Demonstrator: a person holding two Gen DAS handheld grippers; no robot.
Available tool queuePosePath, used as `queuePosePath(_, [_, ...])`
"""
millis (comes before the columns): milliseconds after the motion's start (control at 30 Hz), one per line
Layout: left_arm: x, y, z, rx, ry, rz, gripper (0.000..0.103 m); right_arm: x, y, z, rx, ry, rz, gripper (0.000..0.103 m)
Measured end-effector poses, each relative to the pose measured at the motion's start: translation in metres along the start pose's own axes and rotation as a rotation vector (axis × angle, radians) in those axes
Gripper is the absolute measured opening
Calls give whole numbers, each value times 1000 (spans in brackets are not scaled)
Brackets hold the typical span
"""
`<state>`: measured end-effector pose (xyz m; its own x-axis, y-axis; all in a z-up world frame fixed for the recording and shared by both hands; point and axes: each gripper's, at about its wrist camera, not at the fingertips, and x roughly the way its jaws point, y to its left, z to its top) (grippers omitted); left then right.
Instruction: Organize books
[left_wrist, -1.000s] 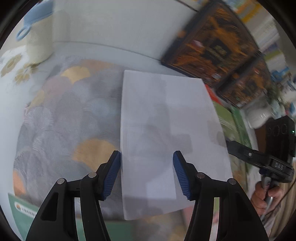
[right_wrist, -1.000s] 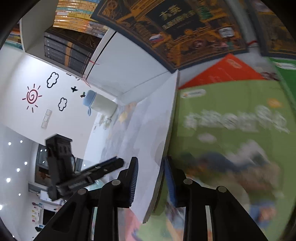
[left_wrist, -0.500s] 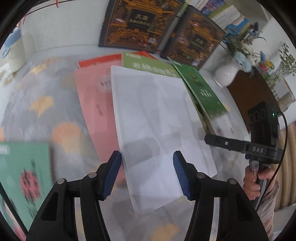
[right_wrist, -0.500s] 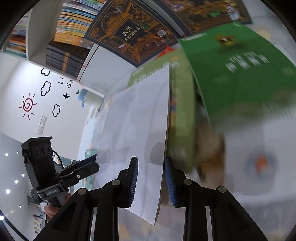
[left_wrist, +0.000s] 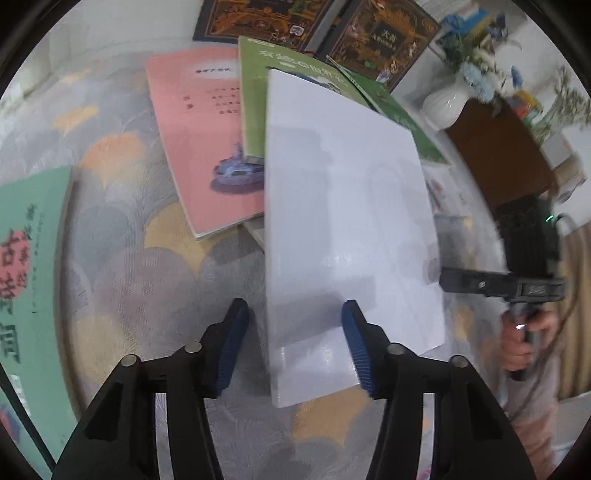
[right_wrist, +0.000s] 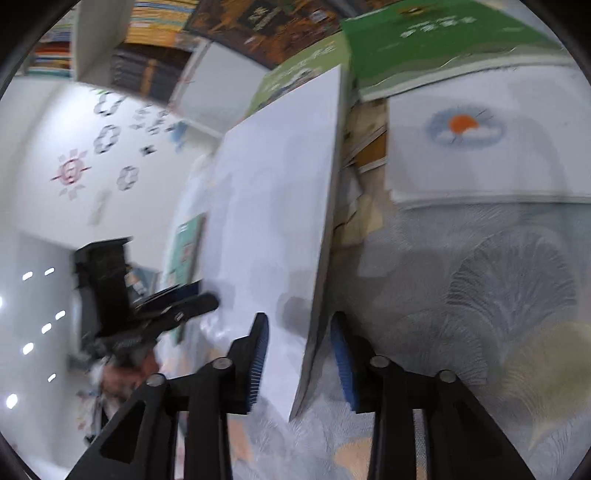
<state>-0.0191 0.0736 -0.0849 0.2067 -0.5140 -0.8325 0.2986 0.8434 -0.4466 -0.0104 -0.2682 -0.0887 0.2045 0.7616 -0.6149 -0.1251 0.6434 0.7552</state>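
A white book (left_wrist: 343, 221) is raised at a tilt over the patterned surface (left_wrist: 122, 266), its near edge between both hand-held grippers. The left hand-held gripper (left_wrist: 293, 347) is closing around the near corner — pads not pressing. The right hand-held gripper (right_wrist: 299, 354) is opening, released. A pink book (left_wrist: 199, 147) and a green book (left_wrist: 255, 103) lie just beyond.

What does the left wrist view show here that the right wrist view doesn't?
Left wrist only: a pink book lying flat, a white vase with flowers, and the right gripper from the side. Right wrist only: a white book with a sun picture, wall stickers and shelved books. Both: the white book, a green book and the patterned cloth.
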Motion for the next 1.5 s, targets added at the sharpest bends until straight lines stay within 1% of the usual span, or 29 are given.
queuePosePath(67, [0,9,3,-33,-5,-43,45,0,-4,2,10,-1,18,34])
queuePosePath(133, [1,11,5,-42,-17,-59,44,3,-3,4,2,-12,8,33])
queuePosePath(167, [2,10,5,-42,-24,-53,44,4,-2,4,-3,-24,-8,32])
queuePosePath(233, [0,3,3,-30,-39,-16,42,4,1,3,-1,-59,-71,22])
queuePosePath(267, [-1,-1,0,-26,-48,-7,38,3,3,1,6,-78,-78,23])
queuePosePath(300, [-3,-6,-2,-22,-57,-8,32,1,6,-2,7,-98,-92,23])
queuePosePath(367, [-4,-14,-6,0,-70,29,32,-2,17,-10,-20,-133,-139,21])
queuePosePath(433, [-5,-22,-9,23,-76,62,32,-1,31,-12,-41,-152,-166,19])
queuePosePath(467, [-8,-25,-11,25,-77,68,32,-3,38,-14,-60,-157,-176,19])
queuePosePath(533, [-16,-27,-14,28,-80,54,32,-9,52,-21,-111,-167,-203,19])
queuePosePath(633, [-27,-28,-15,17,-83,35,32,-16,66,-26,-125,-180,-186,19])
queuePosePath(733, [-33,-30,-15,14,-83,41,32,-15,82,-32,-156,-167,-196,19])
queuePosePath(833, [-45,-32,-16,31,-99,49,32,-16,97,-39,-177,-165,-197,19])
queuePosePath(967, [-66,-29,-20,30,-127,37,33,-16,118,-41,-197,-179,-190,18])
queuePosePath(1133, [-92,-21,-21,45,-160,47,33,-6,145,-39,-227,-177,-192,18])
queuePosePath(1267, [-110,-6,-21,26,-177,40,33,4,162,-35,-252,-174,-178,19])
queuePosePath(1400, [-130,8,-25,17,-215,80,33,22,187,-30,-297,-173,-180,18])
queuePosePath(1500, [-146,24,-28,-7,-241,90,33,39,206,-25,-323,-158,-177,18])
